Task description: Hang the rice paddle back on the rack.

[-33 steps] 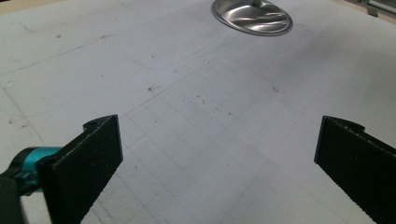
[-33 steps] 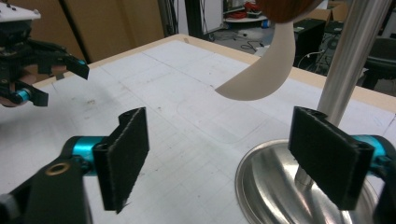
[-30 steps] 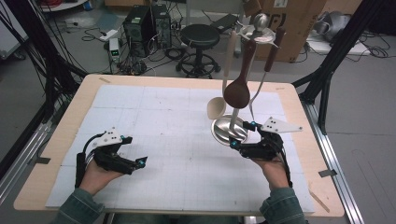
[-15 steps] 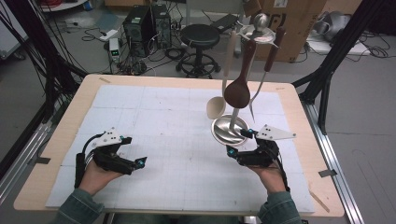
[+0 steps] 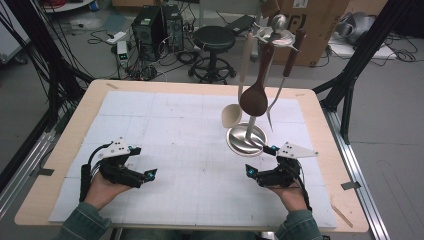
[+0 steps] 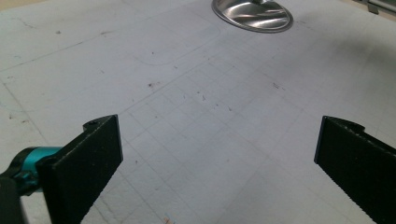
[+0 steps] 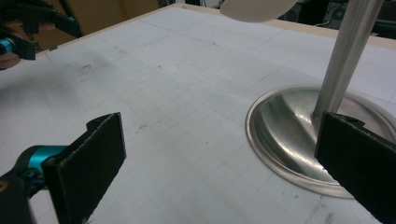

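Your right hand-held gripper (image 5: pixel 261 176) had just been opening, empty, with the utensil stand (image 5: pixel 246 140) at its one o'clock; your left hand-held gripper (image 5: pixel 141 174) gaped empty. All three utensils hung; nothing remained visibly undone.

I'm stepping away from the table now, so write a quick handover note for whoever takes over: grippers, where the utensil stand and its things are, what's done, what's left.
Left gripper: open, holding nothing, resting low on the white mat.
Right gripper: jaws have just been opening, now wide, nothing between them, just in front of the stand's steel base.
Utensil stand: upright at the mat's right side. Cream spoon, dark wooden spoon and fork all hang from its top.
Done: all three utensils hang in place.
Left: can't tell what comes next; both grippers are free.
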A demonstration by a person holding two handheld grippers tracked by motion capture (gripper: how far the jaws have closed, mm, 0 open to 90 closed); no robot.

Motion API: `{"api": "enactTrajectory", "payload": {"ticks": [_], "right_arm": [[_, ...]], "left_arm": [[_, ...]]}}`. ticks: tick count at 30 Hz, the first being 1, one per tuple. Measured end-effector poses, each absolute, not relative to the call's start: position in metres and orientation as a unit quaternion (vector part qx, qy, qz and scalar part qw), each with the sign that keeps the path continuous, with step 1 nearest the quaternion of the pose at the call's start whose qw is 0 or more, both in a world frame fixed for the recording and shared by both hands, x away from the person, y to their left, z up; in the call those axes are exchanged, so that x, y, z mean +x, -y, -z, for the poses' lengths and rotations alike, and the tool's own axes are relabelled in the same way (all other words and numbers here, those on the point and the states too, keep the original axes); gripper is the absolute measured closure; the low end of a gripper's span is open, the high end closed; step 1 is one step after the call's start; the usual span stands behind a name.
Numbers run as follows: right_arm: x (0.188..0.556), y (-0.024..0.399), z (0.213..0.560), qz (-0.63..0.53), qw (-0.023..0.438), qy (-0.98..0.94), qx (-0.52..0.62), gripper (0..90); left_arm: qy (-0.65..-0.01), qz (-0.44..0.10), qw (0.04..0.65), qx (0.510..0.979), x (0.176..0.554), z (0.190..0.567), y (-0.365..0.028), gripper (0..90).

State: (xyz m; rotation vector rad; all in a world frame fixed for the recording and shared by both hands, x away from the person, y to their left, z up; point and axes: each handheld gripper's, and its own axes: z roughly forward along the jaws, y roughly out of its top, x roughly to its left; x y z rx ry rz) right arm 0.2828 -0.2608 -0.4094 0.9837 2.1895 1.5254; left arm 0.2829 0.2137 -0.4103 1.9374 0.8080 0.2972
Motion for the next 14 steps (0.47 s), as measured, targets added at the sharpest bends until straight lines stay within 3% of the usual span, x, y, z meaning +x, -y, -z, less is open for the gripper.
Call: {"api": "enactTrajectory", "payload": {"ticks": [14], "right_arm": [[0.267, 0.273, 0.422, -0.521, 0.148, -0.765, 0.348, 0.4]], "left_arm": [[-0.33, -0.123, 0.485, 0.8, 0.282, 0.411, -0.214, 1.6]]}}
